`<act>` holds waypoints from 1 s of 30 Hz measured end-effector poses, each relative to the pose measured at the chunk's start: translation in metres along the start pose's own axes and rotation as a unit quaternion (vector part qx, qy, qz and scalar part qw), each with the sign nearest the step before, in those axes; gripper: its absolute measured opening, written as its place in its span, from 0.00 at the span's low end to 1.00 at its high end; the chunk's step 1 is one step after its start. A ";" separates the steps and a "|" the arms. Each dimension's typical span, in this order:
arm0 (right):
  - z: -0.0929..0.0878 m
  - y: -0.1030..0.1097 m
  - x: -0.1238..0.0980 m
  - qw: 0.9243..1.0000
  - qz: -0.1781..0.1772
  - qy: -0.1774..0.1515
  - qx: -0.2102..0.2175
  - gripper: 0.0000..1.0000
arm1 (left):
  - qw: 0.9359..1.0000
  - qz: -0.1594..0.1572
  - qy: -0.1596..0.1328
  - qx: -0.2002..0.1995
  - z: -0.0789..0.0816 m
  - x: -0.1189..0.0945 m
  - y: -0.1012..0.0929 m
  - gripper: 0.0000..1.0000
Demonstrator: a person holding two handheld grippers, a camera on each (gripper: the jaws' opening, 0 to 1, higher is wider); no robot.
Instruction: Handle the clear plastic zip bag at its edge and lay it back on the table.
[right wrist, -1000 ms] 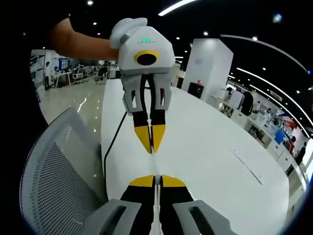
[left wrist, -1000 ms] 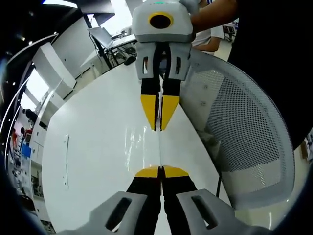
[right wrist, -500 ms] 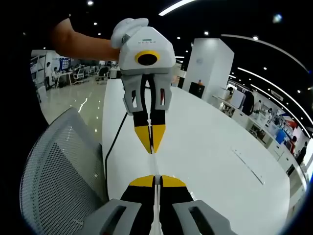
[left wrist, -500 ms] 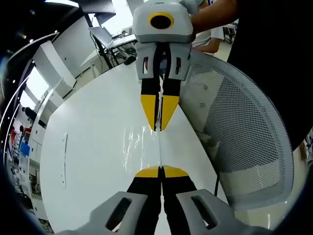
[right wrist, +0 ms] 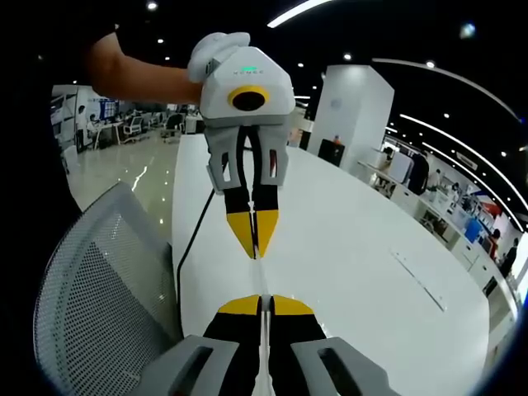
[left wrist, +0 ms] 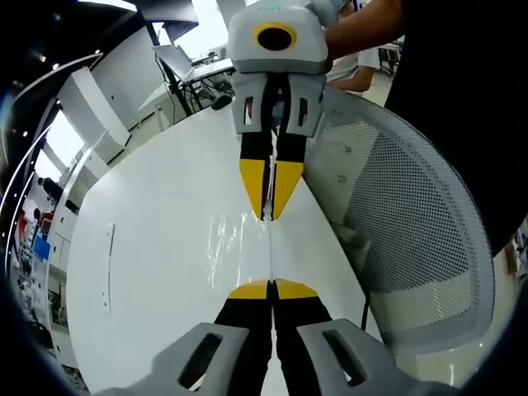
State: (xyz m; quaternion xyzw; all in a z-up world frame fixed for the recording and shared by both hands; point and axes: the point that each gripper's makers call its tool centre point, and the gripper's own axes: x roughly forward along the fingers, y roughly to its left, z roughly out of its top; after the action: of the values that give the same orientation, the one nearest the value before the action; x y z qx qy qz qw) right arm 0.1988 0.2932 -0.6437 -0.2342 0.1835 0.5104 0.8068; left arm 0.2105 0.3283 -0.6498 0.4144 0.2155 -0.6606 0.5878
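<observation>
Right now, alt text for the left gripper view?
Two pairs of yellow-tipped tongs, the left tongs at the bottom and the right tongs opposite, are each shut on one edge of a clear plastic zip bag, held taut between them over a white table. A white mesh chair stands beside the table.

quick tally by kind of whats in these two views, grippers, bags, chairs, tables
Grippers: 2, the left gripper and the right gripper, each shut on an end of the bag.
Clear plastic zip bags: 1, the clear plastic zip bag, stretched between them above the table.
Mesh chairs: 1, the mesh chair.
Tables: 1, the white table.
Total: 5.
</observation>
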 end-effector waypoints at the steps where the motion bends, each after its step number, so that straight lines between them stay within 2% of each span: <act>1: 0.000 0.000 0.000 1.000 0.000 0.000 0.000 0.00 | 1.000 0.000 0.000 -0.001 0.000 0.000 0.000 0.00; 30: 0.003 0.004 0.002 1.000 0.009 -0.001 -0.005 0.00 | 1.000 0.006 -0.005 -0.015 -0.005 -0.005 -0.004 0.00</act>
State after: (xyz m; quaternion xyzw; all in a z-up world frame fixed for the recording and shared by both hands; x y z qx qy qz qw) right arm 0.1959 0.2975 -0.6432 -0.2356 0.1822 0.5185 0.8015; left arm 0.2081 0.3360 -0.6492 0.4038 0.2201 -0.6553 0.5992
